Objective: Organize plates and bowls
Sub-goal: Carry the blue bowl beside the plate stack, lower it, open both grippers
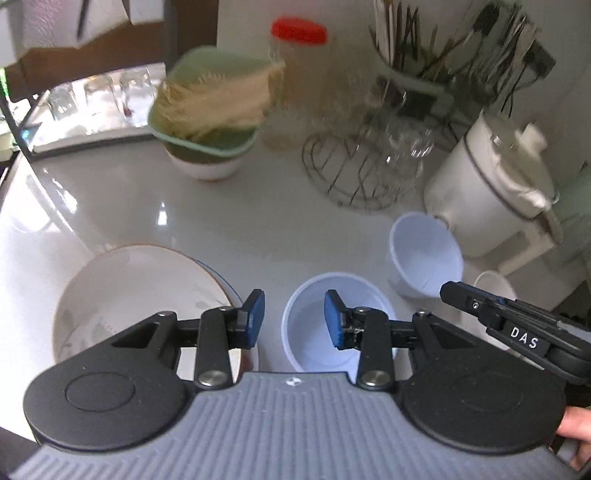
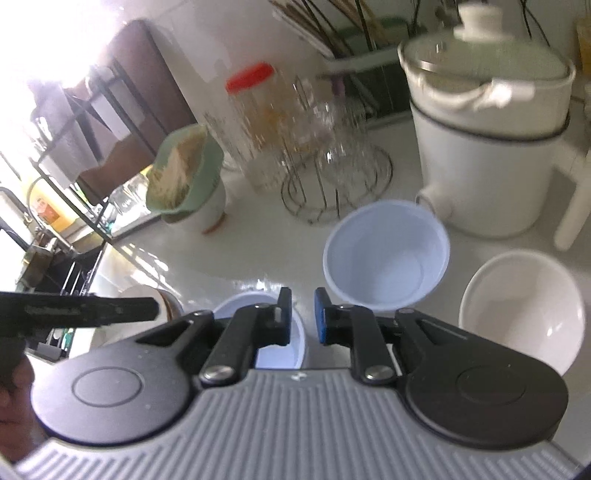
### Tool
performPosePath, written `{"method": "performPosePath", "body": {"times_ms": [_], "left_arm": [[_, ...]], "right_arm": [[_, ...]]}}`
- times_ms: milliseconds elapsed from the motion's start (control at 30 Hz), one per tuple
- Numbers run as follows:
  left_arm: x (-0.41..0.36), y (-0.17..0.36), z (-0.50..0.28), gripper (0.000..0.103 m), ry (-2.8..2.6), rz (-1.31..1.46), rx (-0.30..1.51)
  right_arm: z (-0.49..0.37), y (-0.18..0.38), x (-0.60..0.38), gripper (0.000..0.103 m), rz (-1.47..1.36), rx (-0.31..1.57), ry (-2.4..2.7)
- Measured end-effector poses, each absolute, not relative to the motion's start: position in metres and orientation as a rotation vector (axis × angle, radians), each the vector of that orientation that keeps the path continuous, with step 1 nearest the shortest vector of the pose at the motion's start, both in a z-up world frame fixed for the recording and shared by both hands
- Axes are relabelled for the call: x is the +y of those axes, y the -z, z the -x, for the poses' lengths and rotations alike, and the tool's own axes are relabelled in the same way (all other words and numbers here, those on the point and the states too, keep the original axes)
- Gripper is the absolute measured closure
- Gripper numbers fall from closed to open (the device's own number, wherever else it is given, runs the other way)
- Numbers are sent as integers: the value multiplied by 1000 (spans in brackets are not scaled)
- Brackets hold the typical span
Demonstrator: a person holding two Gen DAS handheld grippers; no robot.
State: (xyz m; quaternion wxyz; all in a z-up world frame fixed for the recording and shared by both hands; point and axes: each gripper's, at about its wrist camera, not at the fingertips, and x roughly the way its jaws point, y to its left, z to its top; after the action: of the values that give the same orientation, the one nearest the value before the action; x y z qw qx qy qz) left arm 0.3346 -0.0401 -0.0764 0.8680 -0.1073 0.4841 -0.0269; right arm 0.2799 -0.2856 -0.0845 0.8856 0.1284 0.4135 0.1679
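Observation:
In the left wrist view my left gripper (image 1: pixel 294 319) is open with nothing between its blue pads. It hangs above the gap between a white plate (image 1: pixel 140 295) with a brown rim and an upright pale blue bowl (image 1: pixel 314 350). A second pale blue bowl (image 1: pixel 424 258) lies tilted on its side by the white pot. My right gripper (image 2: pixel 302 317) stands narrowly open and empty, just in front of the tilted bowl (image 2: pixel 388 258) and above the upright one (image 2: pixel 273 354). A white bowl (image 2: pixel 524 314) sits to its right.
A white electric pot (image 2: pixel 487 147) stands at the back right. A wire rack of glasses (image 1: pixel 369 166), a red-lidded jar (image 1: pixel 299 33) and a green container on a white bowl (image 1: pixel 210 110) line the back. A utensil holder (image 1: pixel 443 55) stands behind them.

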Motion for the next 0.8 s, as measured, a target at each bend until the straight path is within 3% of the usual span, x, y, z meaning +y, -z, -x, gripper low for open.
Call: {"method": "performPosePath", "body": {"times_ms": [433, 800], "left_arm": [[-29, -16, -266, 62, 133, 193, 859], [-21, -35, -207, 62, 241, 200, 827]], "right_arm": [[-219, 6, -285, 86, -266, 687, -283], [-153, -20, -274, 86, -256, 614, -213]]}}
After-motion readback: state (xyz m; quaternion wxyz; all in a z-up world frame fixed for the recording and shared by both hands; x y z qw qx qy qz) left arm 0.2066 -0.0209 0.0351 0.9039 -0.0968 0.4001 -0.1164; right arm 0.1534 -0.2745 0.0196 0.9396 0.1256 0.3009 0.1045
